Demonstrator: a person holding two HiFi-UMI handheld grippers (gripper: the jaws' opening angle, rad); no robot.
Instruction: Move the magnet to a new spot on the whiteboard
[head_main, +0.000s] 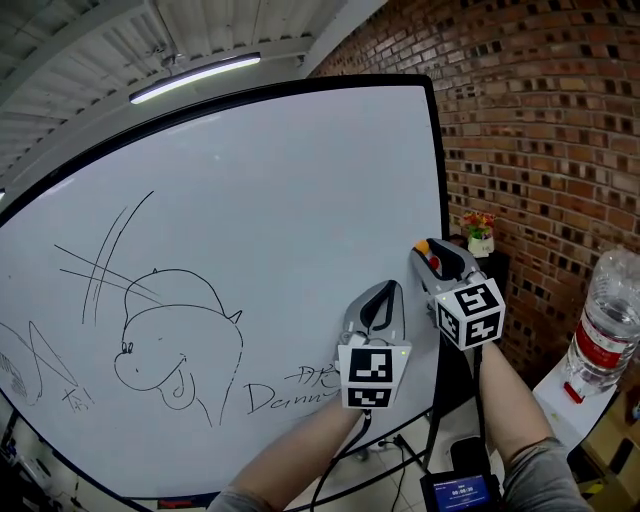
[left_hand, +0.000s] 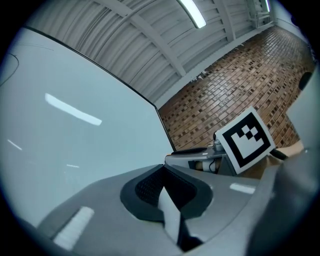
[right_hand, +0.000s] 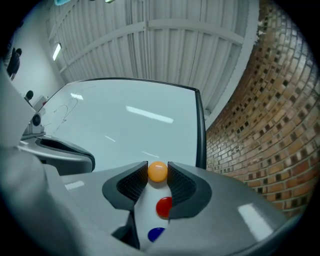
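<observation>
Whiteboard (head_main: 250, 190) carries doodles (head_main: 175, 340) at left; left hand-held gripper (head_main: 381, 293) before board's lower right, jaws together, nothing between; right hand-held gripper (head_main: 431, 253) just beside, at board's right edge, clamped on orange magnet (right_hand: 157, 171); red disc (right_hand: 164, 206), blue disc (right_hand: 156, 233) deeper between jaws.

The whiteboard (head_main: 250, 200) occupies the left and centre, with the brick wall (head_main: 540, 120) behind it and to its right. The left gripper (head_main: 388, 288) stands before the board's lower right part. The right gripper (head_main: 422, 246) is just to its right, at the board's right edge. The magnet (right_hand: 158, 171) sits between the right gripper's fingers (right_hand: 181, 185) at their tips, with two further magnets (right_hand: 164, 206) behind it. A potted plant (head_main: 480, 232) stands by the wall. A bottle (head_main: 610, 320) rests on a surface (head_main: 565, 405) at far right.
</observation>
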